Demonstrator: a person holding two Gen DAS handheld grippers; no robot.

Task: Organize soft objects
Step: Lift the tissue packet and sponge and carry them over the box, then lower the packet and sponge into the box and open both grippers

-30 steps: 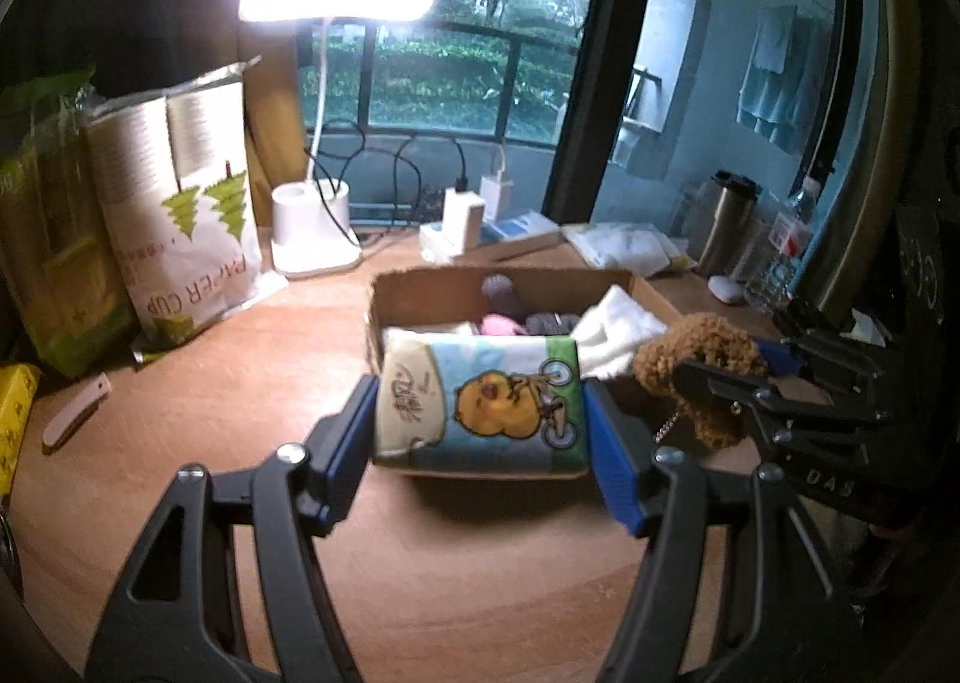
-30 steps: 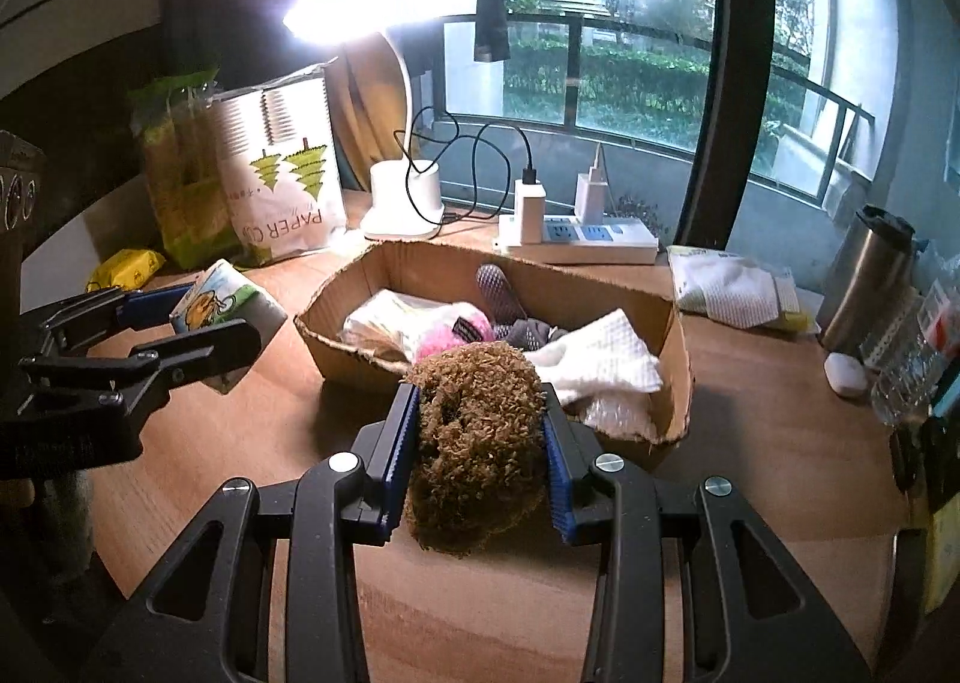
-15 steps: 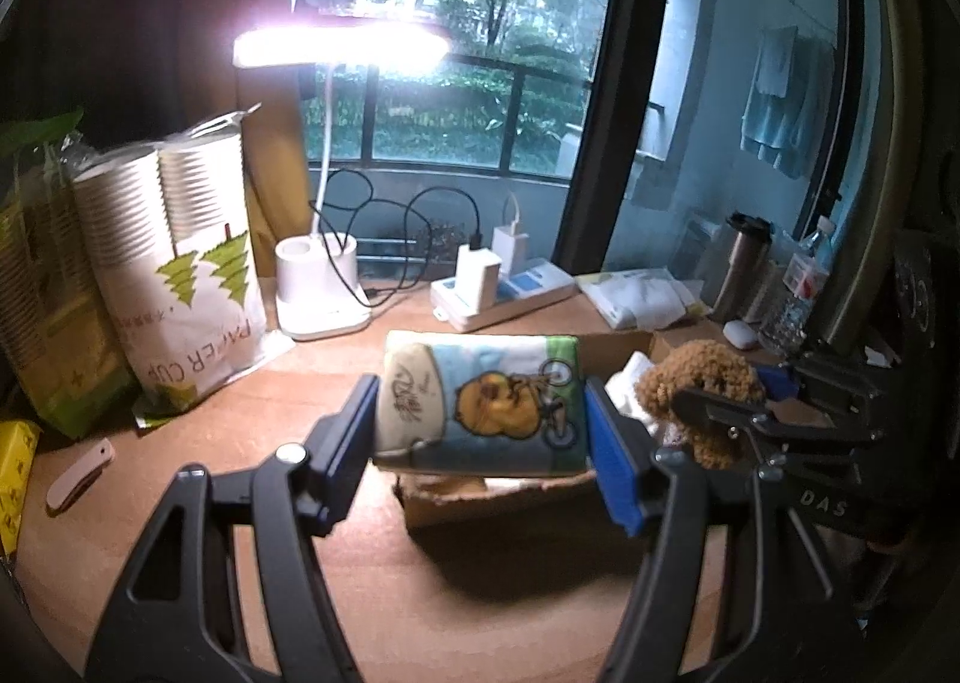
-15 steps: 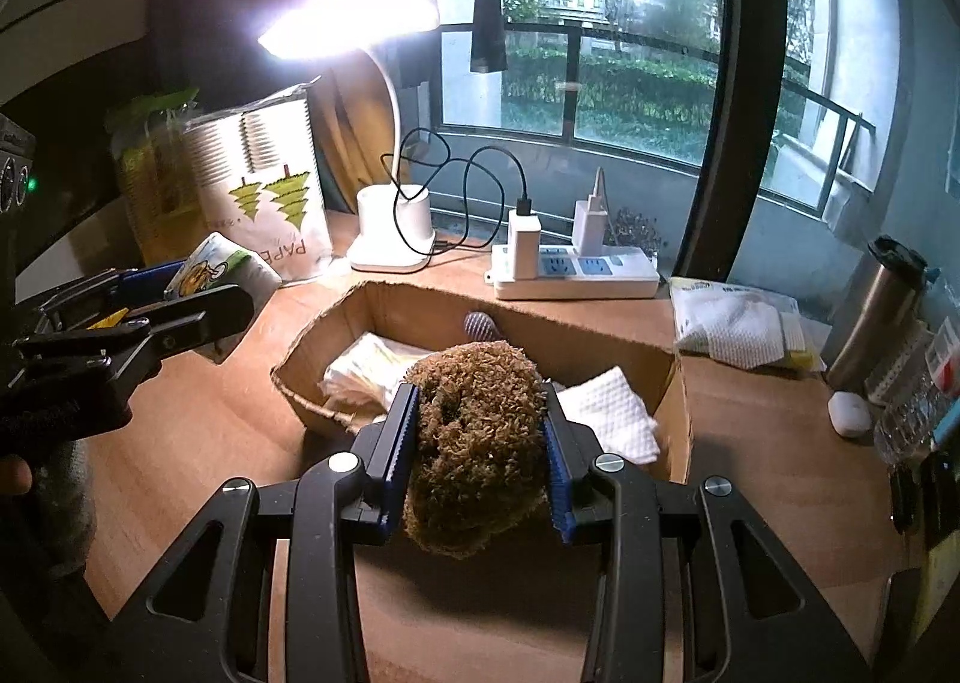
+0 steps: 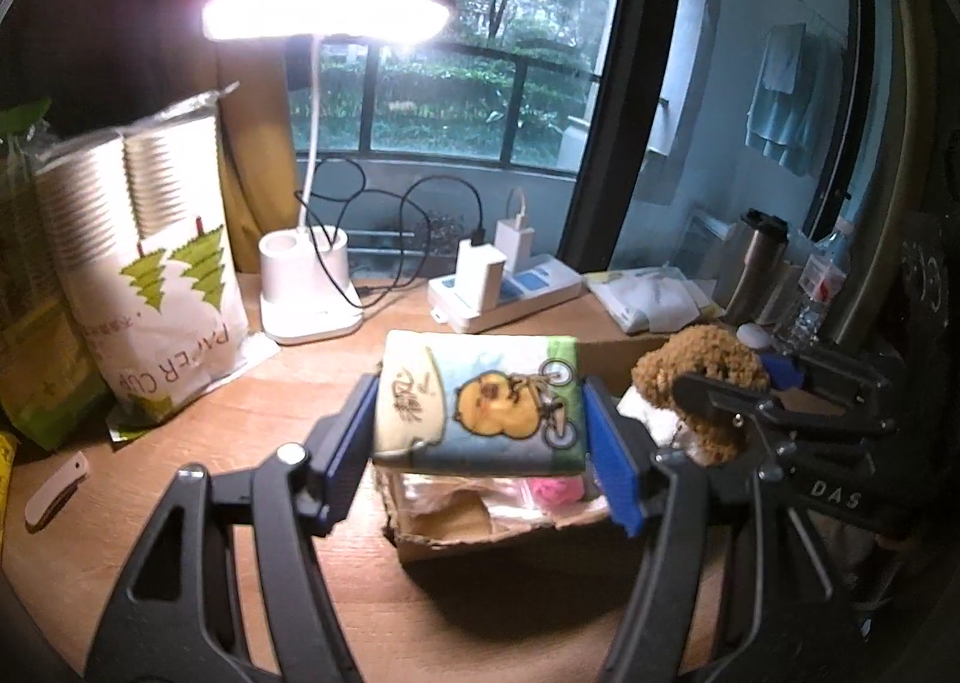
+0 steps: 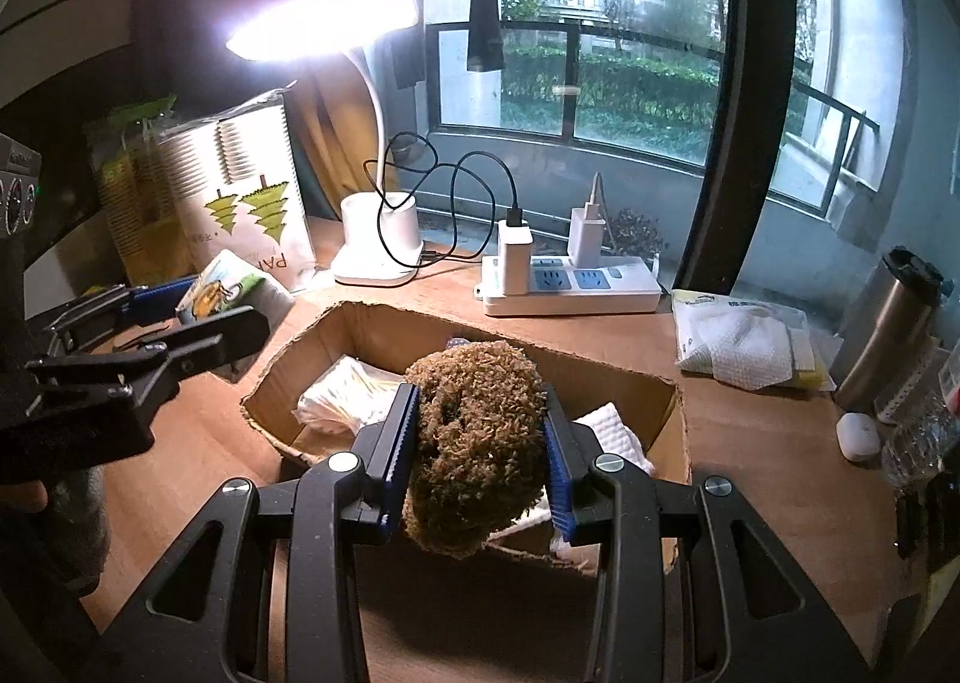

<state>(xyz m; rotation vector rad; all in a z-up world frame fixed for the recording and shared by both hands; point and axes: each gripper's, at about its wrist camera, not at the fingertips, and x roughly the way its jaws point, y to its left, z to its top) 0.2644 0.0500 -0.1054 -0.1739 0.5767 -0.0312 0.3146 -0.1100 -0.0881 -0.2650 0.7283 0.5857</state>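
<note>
My left gripper [image 5: 480,434] is shut on a small cartoon-print cushion [image 5: 480,401] with a yellow duck and holds it above the near edge of an open cardboard box [image 5: 480,533]. My right gripper [image 6: 477,449] is shut on a brown fuzzy plush [image 6: 477,443] and holds it over the box [image 6: 672,431]. White tissue packs [image 6: 345,401] and a white cloth [image 6: 612,431] lie in the box. The plush [image 5: 696,377] and right gripper also show at right in the left wrist view; the cushion [image 6: 225,287] and left gripper [image 6: 198,317] show at left in the right wrist view.
A lit desk lamp [image 6: 378,245] and a power strip [image 6: 570,287] with chargers stand behind the box. A paper cup bag [image 5: 150,275] stands at left. A tissue pack [image 6: 750,341], a steel tumbler [image 6: 888,329] and a white earbud case [image 6: 858,434] lie at right.
Both grippers have risen and moved forward with their loads, from in front of the box to above it. The box now lies lower in both views.
</note>
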